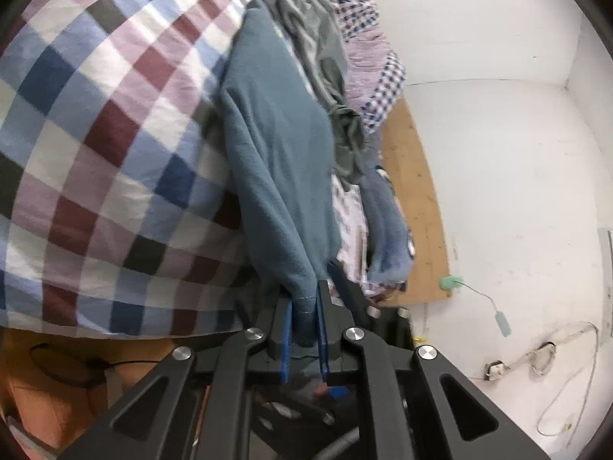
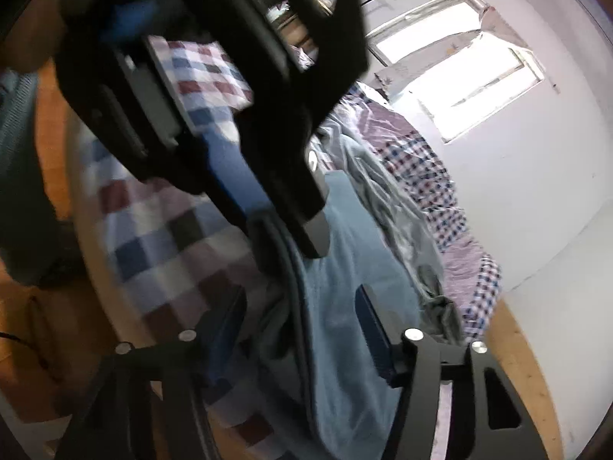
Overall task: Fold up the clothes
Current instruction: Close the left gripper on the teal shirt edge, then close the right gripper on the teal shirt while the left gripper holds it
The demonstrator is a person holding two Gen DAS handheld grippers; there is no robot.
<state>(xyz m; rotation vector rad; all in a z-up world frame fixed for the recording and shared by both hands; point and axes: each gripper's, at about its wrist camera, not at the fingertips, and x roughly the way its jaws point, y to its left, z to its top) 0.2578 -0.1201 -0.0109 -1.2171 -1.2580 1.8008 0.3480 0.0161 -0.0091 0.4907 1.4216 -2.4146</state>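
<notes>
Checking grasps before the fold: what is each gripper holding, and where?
Left gripper pinches the teal garment at its hemmed edge. Right gripper straddles it, open.

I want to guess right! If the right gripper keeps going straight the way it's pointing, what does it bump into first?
Probably the blue-grey garment: it already lies between the open right gripper fingers. The other gripper looms above, though depth is unclear.

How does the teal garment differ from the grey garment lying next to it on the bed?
The teal garment is a blue-green fleece-like cloth, stretched out long; the grey garment is duller and lies crumpled in folds. The left gripper is shut on an edge of the teal garment, while nothing holds the grey garment. Both lie on the checked bedsheet.
</notes>
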